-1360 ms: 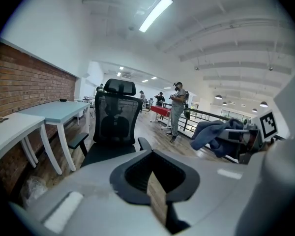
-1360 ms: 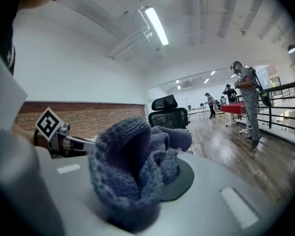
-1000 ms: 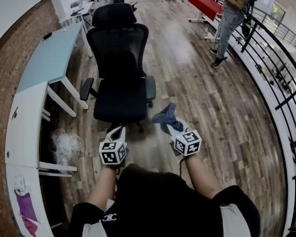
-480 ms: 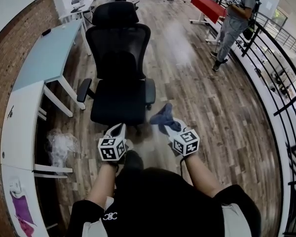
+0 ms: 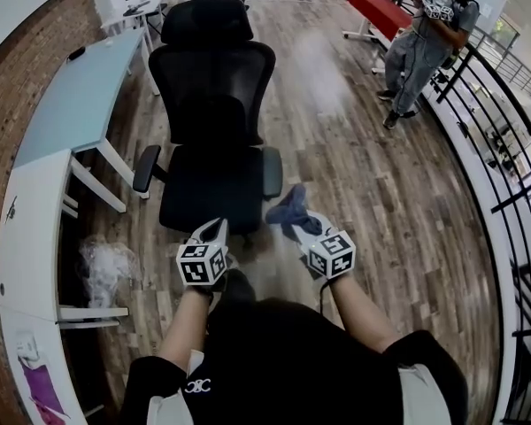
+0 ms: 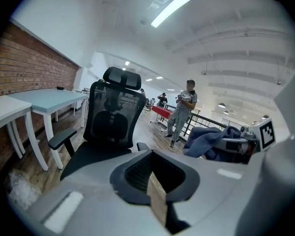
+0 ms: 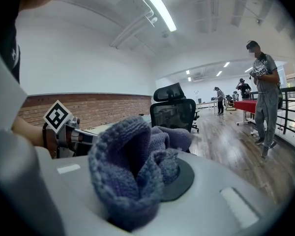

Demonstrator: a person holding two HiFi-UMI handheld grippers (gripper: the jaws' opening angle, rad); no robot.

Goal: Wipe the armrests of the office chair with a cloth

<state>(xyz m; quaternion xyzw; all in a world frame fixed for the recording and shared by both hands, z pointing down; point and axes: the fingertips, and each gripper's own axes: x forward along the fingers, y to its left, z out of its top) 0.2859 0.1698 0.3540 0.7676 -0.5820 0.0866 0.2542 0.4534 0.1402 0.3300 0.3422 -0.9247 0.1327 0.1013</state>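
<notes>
Chair sits nearer than a second ago; both grippers have advanced toward it. Right gripper (image 5: 301,227) clamps a bunched blue-grey knitted cloth (image 7: 132,171), the wad bulging past its jaws. Left gripper (image 5: 214,230) alongside, jaws nearly together, nothing between. Black mesh office chair (image 5: 212,104) just ahead; its padded black armrest (image 5: 272,172) lies just beyond the cloth, not touching. Judgement: cloth light, soft, floppy, grippy; hold mid-wad, leaving a free pad for wiping.

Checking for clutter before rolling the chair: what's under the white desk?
Crumpled clear plastic shows beneath the desk; the desktop hides whatever lies further in.
</notes>
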